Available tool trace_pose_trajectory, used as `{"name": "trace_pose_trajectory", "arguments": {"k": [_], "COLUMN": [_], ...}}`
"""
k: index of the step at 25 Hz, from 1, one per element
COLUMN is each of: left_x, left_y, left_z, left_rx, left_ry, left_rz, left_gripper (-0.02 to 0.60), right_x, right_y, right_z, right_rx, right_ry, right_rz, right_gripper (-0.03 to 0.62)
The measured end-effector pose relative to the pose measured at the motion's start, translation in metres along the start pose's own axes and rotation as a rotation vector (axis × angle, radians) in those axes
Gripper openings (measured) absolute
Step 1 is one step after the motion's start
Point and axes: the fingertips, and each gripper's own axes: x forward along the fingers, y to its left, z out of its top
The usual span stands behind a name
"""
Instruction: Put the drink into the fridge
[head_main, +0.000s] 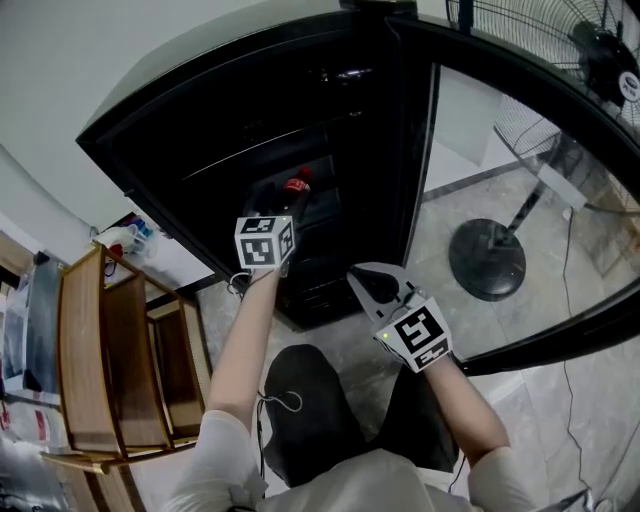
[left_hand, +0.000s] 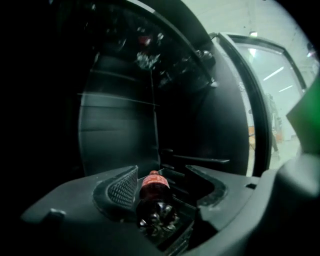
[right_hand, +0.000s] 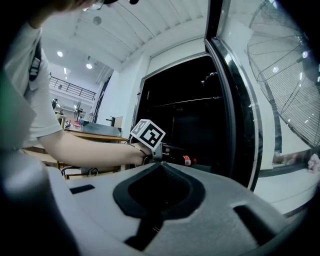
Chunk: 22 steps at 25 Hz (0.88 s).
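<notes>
A dark cola bottle with a red label and cap lies between the jaws of my left gripper, its base towards the camera and its cap pointing into the fridge. The jaws stand wider than the bottle, with a gap on its right side. In the head view the bottle is inside the black fridge, just beyond the left gripper's marker cube. My right gripper hangs in front of the fridge, shut and empty, also seen in its own view.
The fridge's glass door stands swung open on the right. Behind it is a pedestal fan with a round base. A wooden shelf unit stands at the left. The person's dark-trousered knee is below the grippers.
</notes>
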Motion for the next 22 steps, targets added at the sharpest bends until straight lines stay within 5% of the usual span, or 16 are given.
{"name": "trace_pose_trajectory", "arguments": {"k": [5,14,22], "left_x": [-0.029,-0.089,-0.130], "left_y": [-0.014,-0.034,-0.026], "left_z": [0.011,0.016,-0.002], "left_rx": [-0.026,-0.033,-0.029], "left_ry": [-0.049,-0.131,-0.168], "left_rz": [-0.016,0.023,0.072], "left_gripper": [0.249,0.084,0.031], "right_x": [-0.005,-0.004,0.017], "right_y": [-0.003,-0.005,0.007], "right_z": [0.002,0.010,-0.002], "right_rx": [-0.001,-0.020,-0.047], "right_ry": [-0.006,-0.020,-0.016], "right_rz": [-0.007,-0.007,0.015], "right_gripper": [0.002,0.002,0.002]}}
